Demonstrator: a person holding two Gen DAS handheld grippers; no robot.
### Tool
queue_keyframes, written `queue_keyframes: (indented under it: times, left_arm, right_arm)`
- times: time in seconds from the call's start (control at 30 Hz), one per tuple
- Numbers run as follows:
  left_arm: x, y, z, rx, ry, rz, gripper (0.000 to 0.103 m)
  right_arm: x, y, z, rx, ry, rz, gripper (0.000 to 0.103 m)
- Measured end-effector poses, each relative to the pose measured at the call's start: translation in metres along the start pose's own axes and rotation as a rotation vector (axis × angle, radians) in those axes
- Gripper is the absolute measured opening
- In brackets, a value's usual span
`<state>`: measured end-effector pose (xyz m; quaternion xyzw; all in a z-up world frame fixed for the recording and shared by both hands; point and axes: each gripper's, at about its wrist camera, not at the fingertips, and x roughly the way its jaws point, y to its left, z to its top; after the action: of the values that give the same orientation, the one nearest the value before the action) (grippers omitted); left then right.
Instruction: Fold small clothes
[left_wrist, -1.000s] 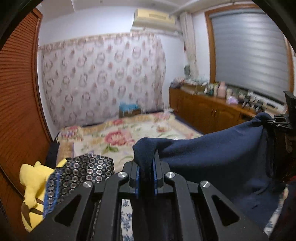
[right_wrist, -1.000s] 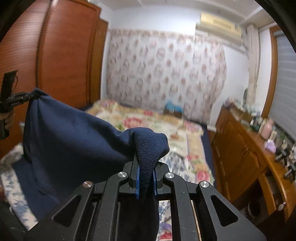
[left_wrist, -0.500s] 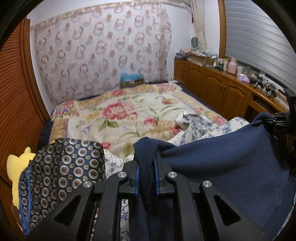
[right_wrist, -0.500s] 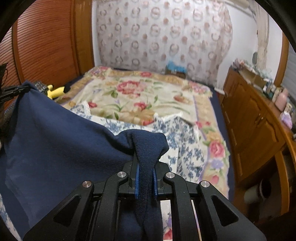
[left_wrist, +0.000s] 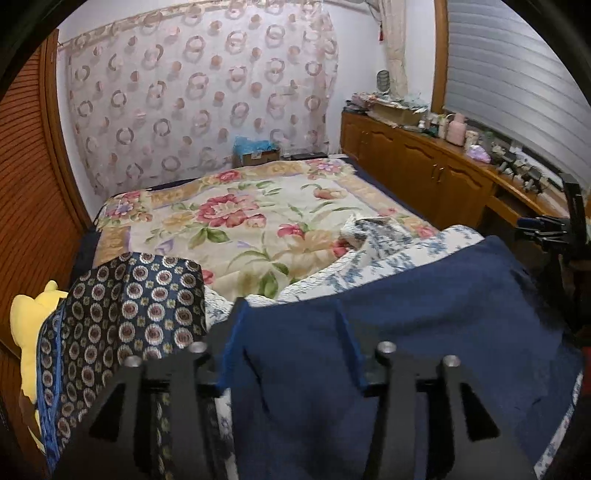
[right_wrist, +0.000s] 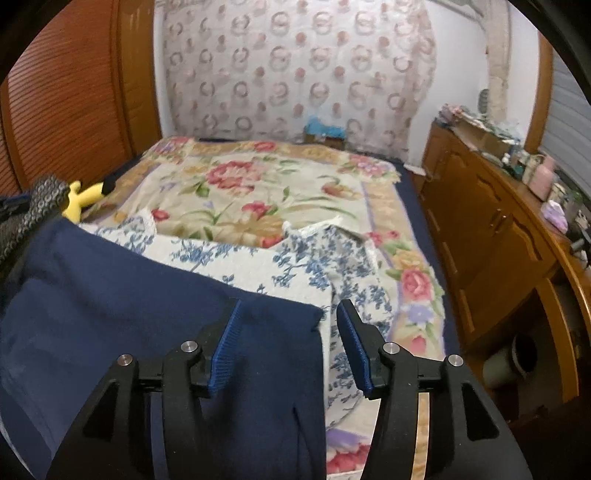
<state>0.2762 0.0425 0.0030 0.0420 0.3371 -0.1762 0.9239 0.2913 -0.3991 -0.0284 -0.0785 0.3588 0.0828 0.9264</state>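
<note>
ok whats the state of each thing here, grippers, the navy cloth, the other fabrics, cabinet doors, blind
left gripper: open, jaws just opened, navy cloth lies loose between them
right gripper: open, jaws just opened, cloth corner between them, not pinched
navy cloth: released, spread flat on the bed
blue floral cloth: rumpled, under the navy cloth
patterned dark fabric: draped, unfolded
cabinet doors: closed
window blind: down

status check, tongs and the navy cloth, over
Left tongs and right tongs just opened. Navy garment released, lying on bed. Nothing in the way.

I counted one navy garment (left_wrist: 424, 332), one patterned dark cloth (left_wrist: 129, 306), one yellow plush toy (left_wrist: 27, 317), and one blue-floral quilt (right_wrist: 295, 266).
</note>
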Motion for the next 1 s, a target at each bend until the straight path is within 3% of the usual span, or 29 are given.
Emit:
queue_keyframes:
  times: [0.27, 0.53, 1.0]
  left_arm:
    - [-0.038, -0.013, -0.043, 0.003, -0.001, -0.01, 0.06]
    - [-0.051, -0.024, -0.097, -0.024, 0.068, 0.016, 0.06]
    - [-0.063, -0.031, -0.158, -0.092, 0.113, 0.034, 0.06]
  right_arm:
    - [-0.049, 0.017, -0.035, 0.02, -0.035, 0.023, 0.062]
    - [-0.081, 0.032, -0.085, 0.057, -0.022, 0.019, 0.062]
    - [-0.101, 0.038, -0.148, 0.112, 0.022, 0.03, 0.062]
